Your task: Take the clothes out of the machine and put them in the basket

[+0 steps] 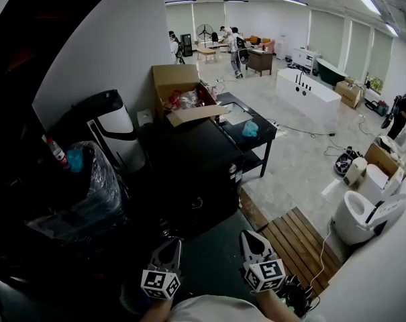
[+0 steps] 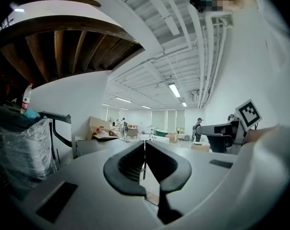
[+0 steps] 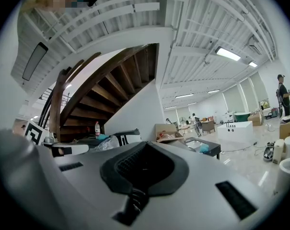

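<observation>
Both grippers sit low at the bottom of the head view, held level side by side and apart from everything. My left gripper [image 1: 170, 244] [image 2: 145, 145] has its jaws together with nothing between them. My right gripper [image 1: 247, 235] [image 3: 145, 150] is likewise shut and empty. Ahead of them stands a dark boxy machine [image 1: 189, 173] against the white wall; its front is in shadow and I cannot tell whether it is open. No clothes show, and I cannot make out a basket.
An open cardboard box [image 1: 182, 92] sits on the machine. A plastic-wrapped bin [image 1: 88, 180] with a bottle [image 1: 57, 153] is at left. A black low table [image 1: 268, 134] carries a blue bundle [image 1: 250, 128]. Wooden slats [image 1: 300, 243] and a white toilet [image 1: 364, 213] lie right.
</observation>
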{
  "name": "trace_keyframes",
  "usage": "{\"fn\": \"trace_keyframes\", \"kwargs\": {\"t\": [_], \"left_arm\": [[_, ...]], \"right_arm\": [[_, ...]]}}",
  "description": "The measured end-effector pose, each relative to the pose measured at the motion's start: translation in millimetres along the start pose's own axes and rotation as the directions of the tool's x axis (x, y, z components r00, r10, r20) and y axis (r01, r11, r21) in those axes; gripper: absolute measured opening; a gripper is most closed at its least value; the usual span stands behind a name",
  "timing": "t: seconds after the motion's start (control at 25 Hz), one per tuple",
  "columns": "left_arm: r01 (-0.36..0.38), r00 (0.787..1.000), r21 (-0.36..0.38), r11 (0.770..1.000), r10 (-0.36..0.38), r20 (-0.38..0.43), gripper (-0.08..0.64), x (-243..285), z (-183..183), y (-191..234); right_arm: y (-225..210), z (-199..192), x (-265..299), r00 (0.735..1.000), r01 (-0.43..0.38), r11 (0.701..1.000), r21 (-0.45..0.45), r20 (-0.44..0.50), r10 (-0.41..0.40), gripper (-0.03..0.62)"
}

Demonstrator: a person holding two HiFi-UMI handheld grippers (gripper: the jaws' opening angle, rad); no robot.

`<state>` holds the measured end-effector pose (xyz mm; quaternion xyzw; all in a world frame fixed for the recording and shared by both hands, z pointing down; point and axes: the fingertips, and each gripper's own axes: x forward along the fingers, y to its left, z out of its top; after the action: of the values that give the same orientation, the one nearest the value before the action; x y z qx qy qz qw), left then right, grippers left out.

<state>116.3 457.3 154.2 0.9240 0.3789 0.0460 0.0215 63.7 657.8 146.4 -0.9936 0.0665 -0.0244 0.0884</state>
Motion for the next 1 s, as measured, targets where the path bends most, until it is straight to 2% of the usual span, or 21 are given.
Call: {"fn": "trace_keyframes", "kwargs": {"t": [0.24,0.32,0.44,0.72,0.84,1.0], "left_arm": [[-0.003,1.0,0.009,1.0,0.003,0.0,0.021,-2,1,-3],[-0.004,1.0,0.014,1.0,0.004,-0.003,0.021,-2,-1,-1],[-0.008,1.0,0.014,1.0,0.008,-0.01,0.021,-3,-4,0],[-0.019,1.0,0.012,1.0,0.019,-0.011,0.021,-6,-4,0],[-0.016,1.0,0.011,1.0,0.016,-0.014,0.021,-5,-6,-1],[-0.017,1.0,0.01,1.0,0.017,-0.017,0.021,-4,-8,-2]], "right_arm": [[1,-3,0,1.0,-0.01,1.0,0.0,-0.008,0.01,0.014],[3,-6,3,1.0,-0.022,1.0,0.008,-0.012,0.022,0.083],[4,-8,4,1.0,-0.027,0.999,0.035,-0.009,0.027,0.152],[-2,-12,3,0.999,0.032,0.999,0.007,-0.033,-0.031,0.376],[-4,-13,2,0.999,0.031,1.0,0.006,-0.036,-0.031,0.397],[-4,-16,2,0.999,0.015,1.0,0.008,-0.048,-0.015,0.396]]}}
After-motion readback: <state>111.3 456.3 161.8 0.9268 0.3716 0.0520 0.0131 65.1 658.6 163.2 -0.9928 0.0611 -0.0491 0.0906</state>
